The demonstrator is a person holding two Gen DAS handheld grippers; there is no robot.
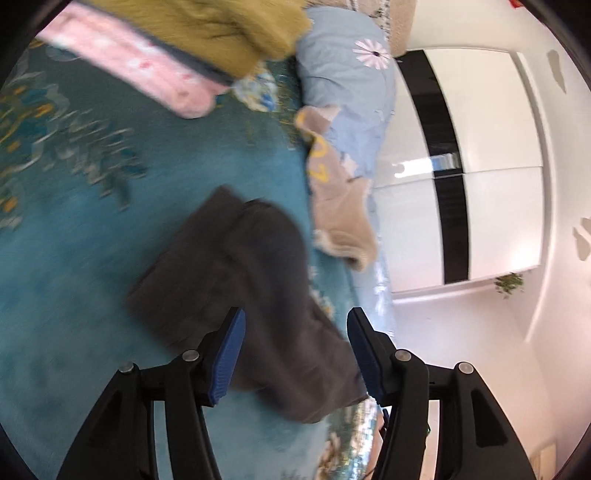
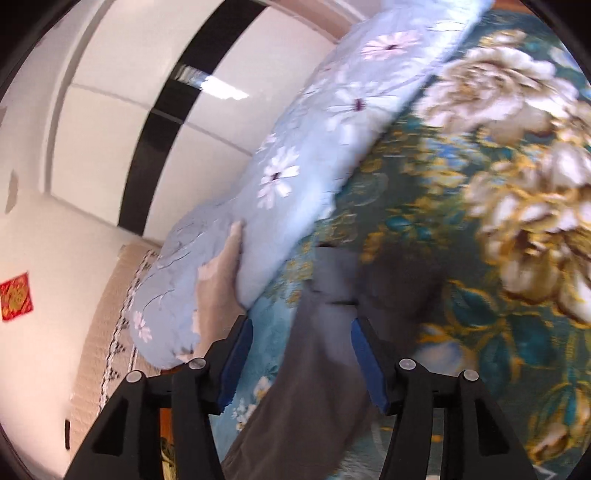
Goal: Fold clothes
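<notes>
A dark grey garment point(image 1: 236, 266) lies folded on the teal flowered bedspread point(image 1: 92, 240), close to the bed's edge. My left gripper point(image 1: 295, 317) hangs open just above its near end, and the blue pads stand apart from the cloth. In the right wrist view the same grey garment point(image 2: 321, 376) runs up between the fingers of my right gripper point(image 2: 301, 328). That gripper is open too, with the cloth lying slack between the pads. Both views are blurred.
A pink folded cloth point(image 1: 147, 70) and an olive fuzzy garment point(image 1: 221, 26) lie at the far side of the bed. A light blue flowered quilt point(image 1: 347, 85) point(image 2: 295, 177) and a beige garment point(image 1: 336, 199) lie along the bed's edge. Behind stands a white wardrobe point(image 1: 491, 166).
</notes>
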